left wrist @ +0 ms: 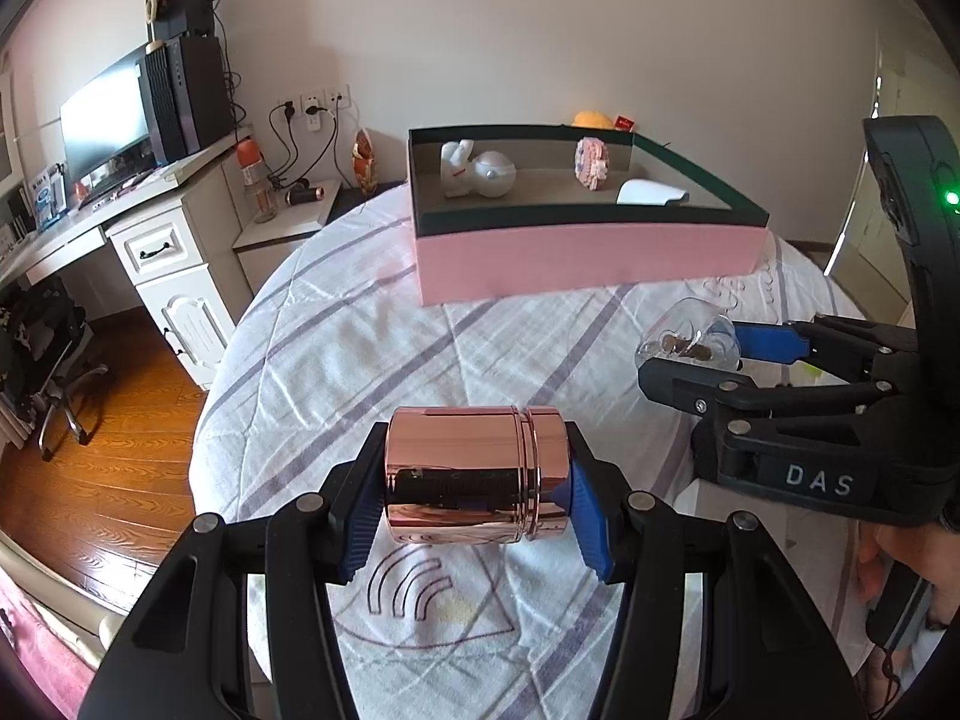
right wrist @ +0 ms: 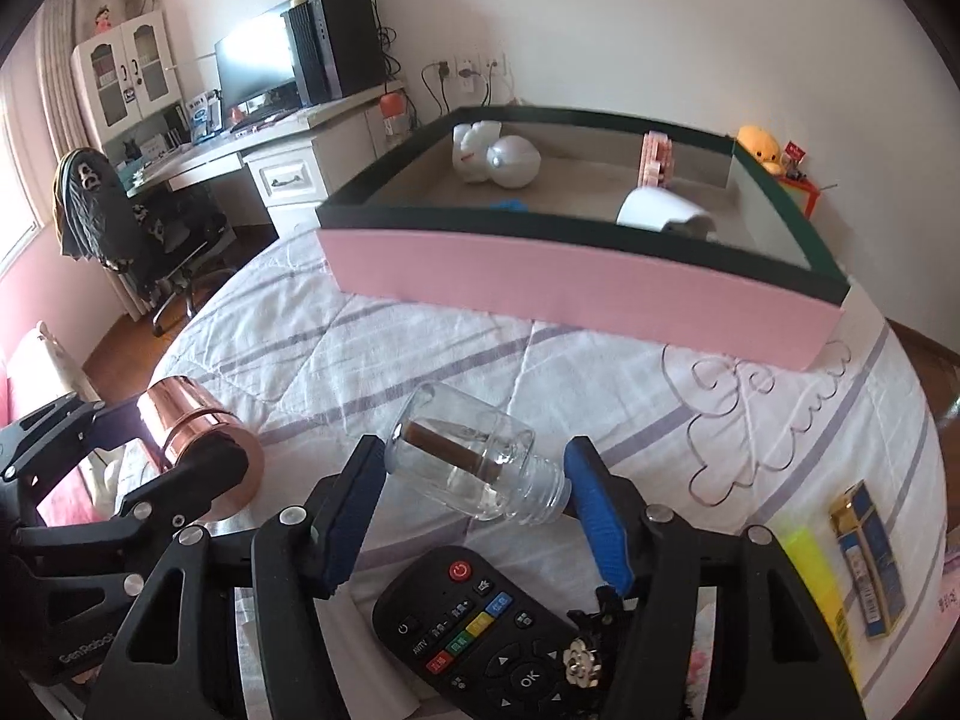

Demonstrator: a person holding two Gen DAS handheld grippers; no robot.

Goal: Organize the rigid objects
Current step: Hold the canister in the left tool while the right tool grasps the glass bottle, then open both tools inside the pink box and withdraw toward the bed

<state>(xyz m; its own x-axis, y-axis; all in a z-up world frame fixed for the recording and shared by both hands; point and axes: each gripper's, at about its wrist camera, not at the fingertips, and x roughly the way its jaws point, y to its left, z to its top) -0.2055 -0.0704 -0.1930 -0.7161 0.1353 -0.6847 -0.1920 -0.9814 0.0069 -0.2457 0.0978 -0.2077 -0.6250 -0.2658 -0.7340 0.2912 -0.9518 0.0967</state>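
Left gripper (left wrist: 474, 495): matte black plastic linkage arms, round silver pivot pins at each joint, triangular cut-outs in the outer arms. Finger pads (left wrist: 591, 525) are blue, ribbed on the inner face. Right gripper (right wrist: 474, 495): same build, black arms, silver pins, blue ribbed pads; small white lettering "GenRobot" on the left gripper's body in the right wrist view. Seen from the left wrist view, the right gripper's body carries white letters "DAS", a small cross-head screw near the finger tip, and a curved black upper housing with a lit green indicator. Hand (left wrist: 888, 564) visible at its grip; no sleeve can be made out.
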